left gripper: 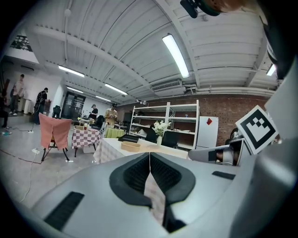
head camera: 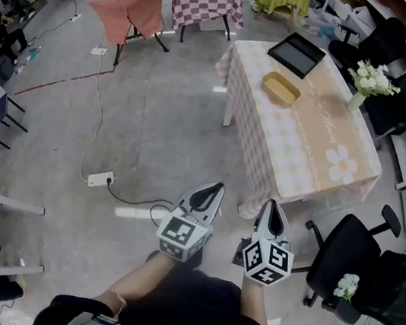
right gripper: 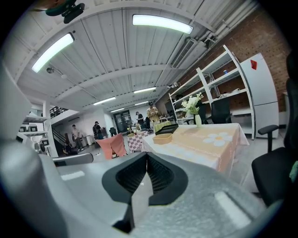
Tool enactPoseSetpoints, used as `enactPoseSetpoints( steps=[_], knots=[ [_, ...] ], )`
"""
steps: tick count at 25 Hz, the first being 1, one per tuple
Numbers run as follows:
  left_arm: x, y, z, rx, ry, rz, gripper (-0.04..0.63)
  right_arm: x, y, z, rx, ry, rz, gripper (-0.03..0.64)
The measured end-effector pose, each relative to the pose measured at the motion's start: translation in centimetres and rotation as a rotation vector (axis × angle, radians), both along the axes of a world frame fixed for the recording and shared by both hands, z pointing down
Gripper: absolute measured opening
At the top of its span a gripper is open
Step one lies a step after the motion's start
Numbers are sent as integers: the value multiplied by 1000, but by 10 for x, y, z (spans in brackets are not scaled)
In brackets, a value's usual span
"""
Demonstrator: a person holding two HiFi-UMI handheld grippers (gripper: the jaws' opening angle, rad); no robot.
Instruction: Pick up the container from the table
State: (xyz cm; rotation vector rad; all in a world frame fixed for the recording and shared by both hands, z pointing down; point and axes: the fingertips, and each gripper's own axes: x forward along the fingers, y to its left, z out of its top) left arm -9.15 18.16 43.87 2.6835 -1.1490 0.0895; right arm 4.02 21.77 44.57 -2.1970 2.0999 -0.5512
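A shallow yellow container [head camera: 281, 88] lies on the table [head camera: 319, 158] with a pale checked and flowered cloth, toward its far end. It shows small in the left gripper view as the container [left gripper: 131, 146] and in the right gripper view as the container [right gripper: 162, 138]. My left gripper [head camera: 219, 188] and right gripper [head camera: 272, 205] hover over the floor short of the table's near end, side by side. Both are shut with nothing between the jaws.
On the table also lie a black tray [head camera: 298, 54] and a vase of white flowers [head camera: 366, 82]. Black office chairs [head camera: 359, 265] stand right of the table. A power strip [head camera: 100, 178] and cables lie on the floor at left. Further tables stand beyond.
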Motion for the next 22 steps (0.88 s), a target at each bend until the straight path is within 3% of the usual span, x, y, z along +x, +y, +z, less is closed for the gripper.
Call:
enactPoseSetpoints(
  steps=[22],
  knots=[
    [11, -104, -1, 29, 0, 41, 12, 21, -87, -1, 22, 27, 76, 5]
  ],
)
